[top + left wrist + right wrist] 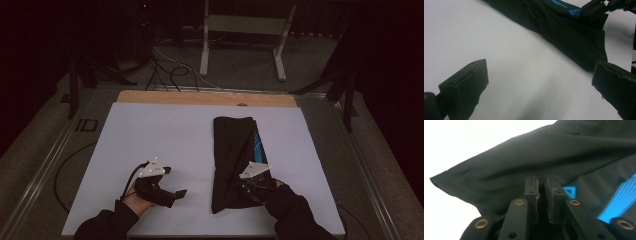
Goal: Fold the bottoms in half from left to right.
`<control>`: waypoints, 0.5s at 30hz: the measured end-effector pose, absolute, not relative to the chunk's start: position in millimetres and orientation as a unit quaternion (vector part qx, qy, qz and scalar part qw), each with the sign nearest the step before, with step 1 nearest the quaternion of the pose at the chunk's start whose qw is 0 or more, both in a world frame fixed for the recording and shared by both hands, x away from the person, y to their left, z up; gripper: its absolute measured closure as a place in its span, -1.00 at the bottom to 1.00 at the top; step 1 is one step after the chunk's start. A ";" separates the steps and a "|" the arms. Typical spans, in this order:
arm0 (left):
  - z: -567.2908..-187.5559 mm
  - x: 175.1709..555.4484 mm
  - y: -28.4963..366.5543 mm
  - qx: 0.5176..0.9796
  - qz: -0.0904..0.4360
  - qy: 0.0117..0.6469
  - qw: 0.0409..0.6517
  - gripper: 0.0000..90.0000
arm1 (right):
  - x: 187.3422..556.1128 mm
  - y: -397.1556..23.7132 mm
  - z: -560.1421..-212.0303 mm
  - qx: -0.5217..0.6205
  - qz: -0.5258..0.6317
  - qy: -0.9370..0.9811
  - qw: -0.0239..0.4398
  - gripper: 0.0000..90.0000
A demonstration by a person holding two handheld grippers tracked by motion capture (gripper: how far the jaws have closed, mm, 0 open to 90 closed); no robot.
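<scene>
The black garment [234, 160] lies folded into a long strip on the white sheet [165, 135] that covers the table [200, 97], right of the sheet's middle, running from near the far wooden edge down toward you. Blue printed stripes [256, 145] show along its right side, and in your right gripper view a small blue triangle mark [570, 192] sits beside them.

Your right gripper [250, 186] rests on the near end of the garment, by its right edge. In your right gripper view its 2 jaws stand nearly together, with just a thin slit between them, right against the dark cloth. You can't tell from that view whether a fold of cloth is pinched in the slit.

Your left gripper [175, 195] sits on the bare sheet to the left of the garment, well apart from it, with its tips pointing toward the cloth. In your left gripper view its 2 jaws are spread wide, with plain white sheet between them, and they hold nothing. The garment's near corner [596, 57] lies beyond them, and your right gripper shows at the top right of that view, on the cloth.
</scene>
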State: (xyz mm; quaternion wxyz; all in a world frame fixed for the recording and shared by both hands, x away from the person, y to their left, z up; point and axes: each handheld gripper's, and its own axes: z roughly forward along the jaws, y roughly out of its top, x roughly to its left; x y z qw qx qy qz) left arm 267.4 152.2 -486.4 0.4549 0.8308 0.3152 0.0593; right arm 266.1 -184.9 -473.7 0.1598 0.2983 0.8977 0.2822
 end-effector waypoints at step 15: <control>-487.9 270.0 153.6 0.826 0.061 0.318 0.461 -0.98 | 243.8 -234.4 -451.4 0.361 0.318 0.849 0.218 0.84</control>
